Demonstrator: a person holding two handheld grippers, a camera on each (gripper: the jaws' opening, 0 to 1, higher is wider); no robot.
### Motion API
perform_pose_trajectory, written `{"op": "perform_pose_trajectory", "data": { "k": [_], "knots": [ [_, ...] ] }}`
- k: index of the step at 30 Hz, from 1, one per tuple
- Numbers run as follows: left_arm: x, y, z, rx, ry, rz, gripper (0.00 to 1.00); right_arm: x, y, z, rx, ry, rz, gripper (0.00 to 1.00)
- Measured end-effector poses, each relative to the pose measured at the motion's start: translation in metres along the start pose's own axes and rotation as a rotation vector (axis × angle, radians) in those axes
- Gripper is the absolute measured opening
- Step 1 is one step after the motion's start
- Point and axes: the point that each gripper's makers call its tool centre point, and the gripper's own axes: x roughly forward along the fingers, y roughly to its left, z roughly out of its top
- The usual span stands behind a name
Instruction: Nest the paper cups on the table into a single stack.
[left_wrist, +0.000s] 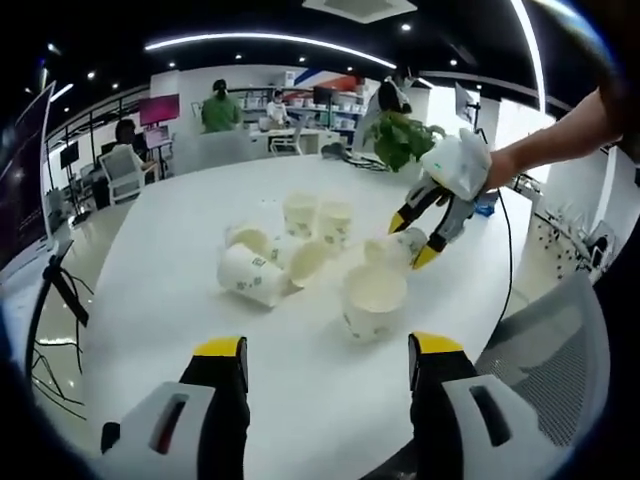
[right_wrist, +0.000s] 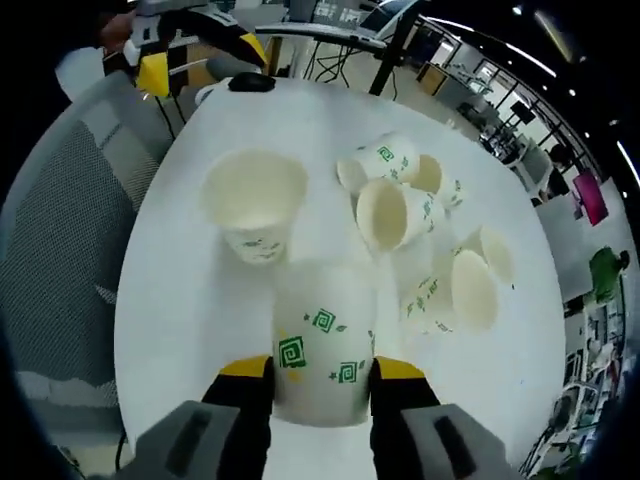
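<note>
Def an open-plan office: big white table (left_wrist: 150, 260) up front, mesh office chair (left_wrist: 545, 350) beside it, ppl (left_wrist: 220, 108) at desks w/ monitors (left_wrist: 158, 108) in the bg, recessed ceiling lights (left_wrist: 270, 40), and a potted plant (left_wrist: 398, 138).

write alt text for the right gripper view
The right gripper has its fingers closed on a paper cup above a white table. An upright cup stands just beyond, with several tipped cups farther right.

Left gripper view: upright cup (left_wrist: 374, 297) nearest on table (left_wrist: 150, 300); tipped cups (left_wrist: 268, 268) behind-left; two upright cups (left_wrist: 318, 217) farther back; right gripper (left_wrist: 420, 238) right of them, cup (left_wrist: 398, 246) between its jaws; plant (left_wrist: 400, 138) behind
</note>
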Motion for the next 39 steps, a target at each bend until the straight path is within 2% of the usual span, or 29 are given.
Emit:
{"op": "perform_pose_trajectory", "data": {
  "k": [7, 11, 15, 23, 26, 32, 35, 39],
  "knots": [
    [0.006, 0.0, 0.008, 0.016, -0.003, -0.015, 0.63, -0.014, -0.01, -0.006, 0.101, -0.033, -0.064, 0.36],
    [0.008, 0.0, 0.01, 0.023, -0.002, -0.024, 0.63, -0.017, -0.011, -0.011, 0.114, -0.035, -0.085, 0.36],
    [0.01, -0.001, 0.015, 0.03, -0.003, -0.032, 0.63, -0.022, -0.011, -0.015, 0.179, -0.065, -0.123, 0.36],
    [0.015, -0.004, 0.024, 0.044, -0.003, -0.049, 0.61, -0.03, -0.013, -0.019, 0.238, -0.091, -0.165, 0.36],
    [0.018, -0.007, 0.029, 0.05, -0.007, -0.06, 0.61, -0.036, -0.013, -0.011, 0.272, -0.138, -0.173, 0.36],
    [0.022, -0.013, 0.033, 0.067, -0.004, -0.077, 0.61, -0.043, -0.011, 0.003, 0.262, -0.173, -0.197, 0.36],
    [0.023, -0.015, 0.034, 0.08, 0.002, -0.088, 0.61, -0.045, -0.012, 0.016, 0.302, -0.237, -0.208, 0.36],
    [0.022, -0.013, 0.04, 0.105, 0.005, -0.093, 0.61, -0.047, -0.012, 0.024, 0.294, -0.255, -0.214, 0.36]
  ]
}}
